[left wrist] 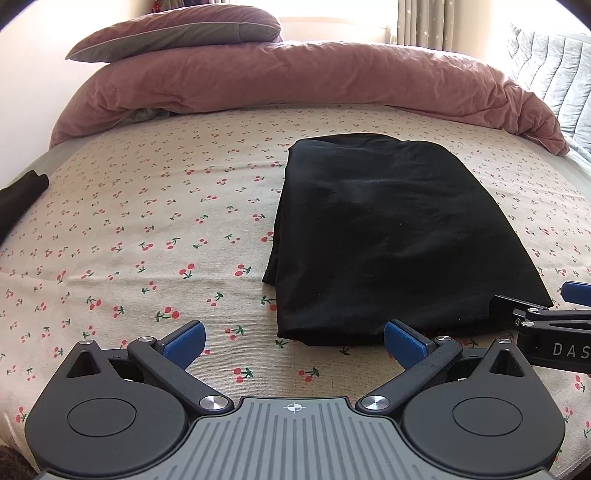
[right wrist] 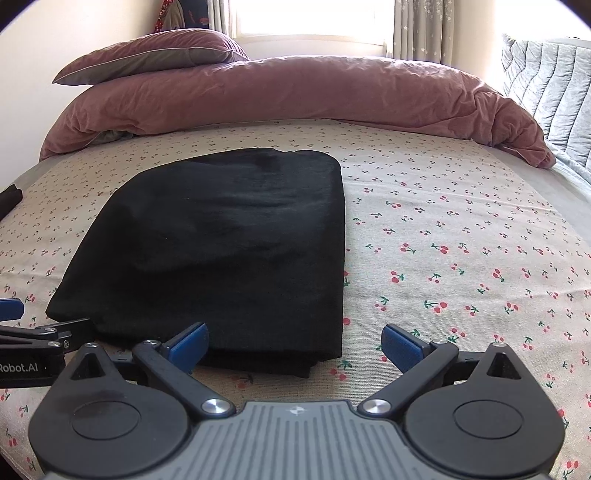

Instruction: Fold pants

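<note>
The black pants (left wrist: 388, 240) lie folded into a compact rectangle on the cherry-print bed sheet (left wrist: 147, 229); they also show in the right wrist view (right wrist: 229, 251). My left gripper (left wrist: 293, 343) is open and empty, just in front of the pants' near left corner. My right gripper (right wrist: 295, 345) is open and empty, in front of the pants' near right corner. Each gripper shows at the edge of the other's view: the right one (left wrist: 546, 317), the left one (right wrist: 22, 325).
A rolled pink duvet (left wrist: 295, 81) with a pillow (left wrist: 177, 31) on it lies along the far side of the bed. A grey quilted cover (left wrist: 554, 74) is at the far right. A dark cloth (left wrist: 18, 199) lies at the bed's left edge.
</note>
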